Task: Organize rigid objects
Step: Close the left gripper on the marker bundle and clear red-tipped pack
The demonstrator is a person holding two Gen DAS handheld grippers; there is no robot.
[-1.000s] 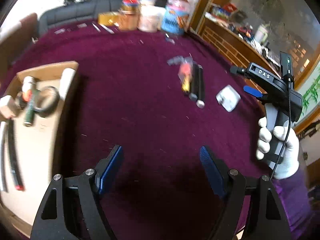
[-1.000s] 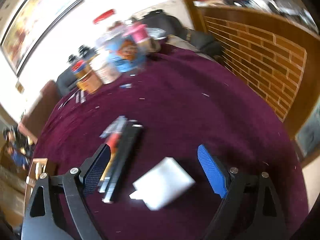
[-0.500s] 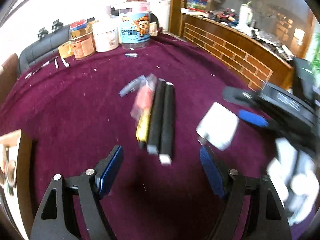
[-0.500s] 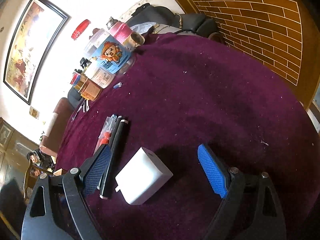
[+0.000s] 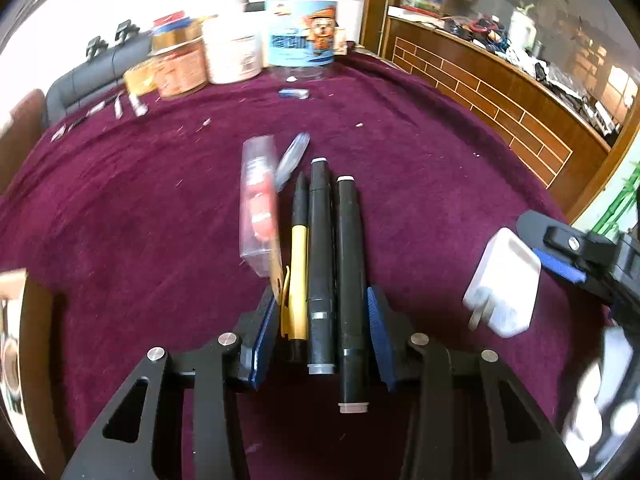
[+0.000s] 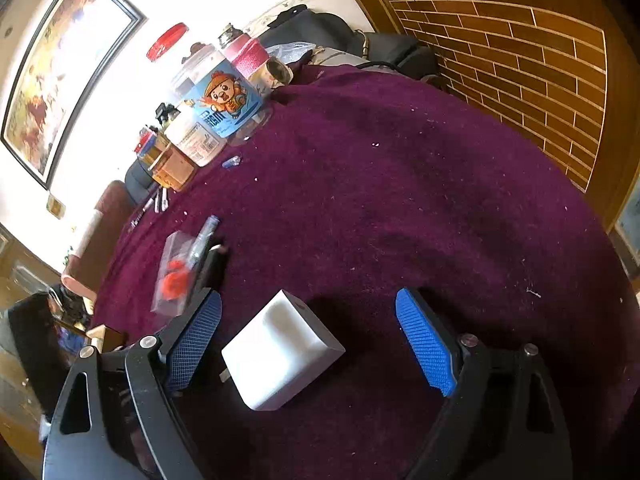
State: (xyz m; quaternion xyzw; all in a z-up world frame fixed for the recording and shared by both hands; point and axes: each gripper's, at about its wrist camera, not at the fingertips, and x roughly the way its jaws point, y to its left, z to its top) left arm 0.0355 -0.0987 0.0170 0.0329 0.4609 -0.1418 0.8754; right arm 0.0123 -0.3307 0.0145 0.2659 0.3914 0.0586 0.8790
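In the left wrist view my left gripper [image 5: 320, 328] is shut on a bundle of pens: a yellow pen [image 5: 298, 276] and two black markers [image 5: 350, 264] lying side by side on the maroon cloth. A clear packet with red contents [image 5: 260, 208] lies just left of them. A white charger block [image 5: 504, 280] lies to the right, with my right gripper's fingers [image 5: 560, 264] beside it. In the right wrist view my right gripper [image 6: 316, 344] is open around the white charger block [image 6: 280, 356], its pads apart from it.
Jars and a cartoon-labelled tub [image 5: 300, 40] stand at the far edge of the table [image 5: 120, 220]. A cardboard box edge [image 5: 12, 320] shows at the left. A brick-pattern wooden counter [image 5: 500, 100] runs along the right. Small bits lie near the jars [image 5: 132, 106].
My left gripper has moved forward from over bare cloth to the pens and closed on them. My right gripper has come closer to the white charger block and stays open.
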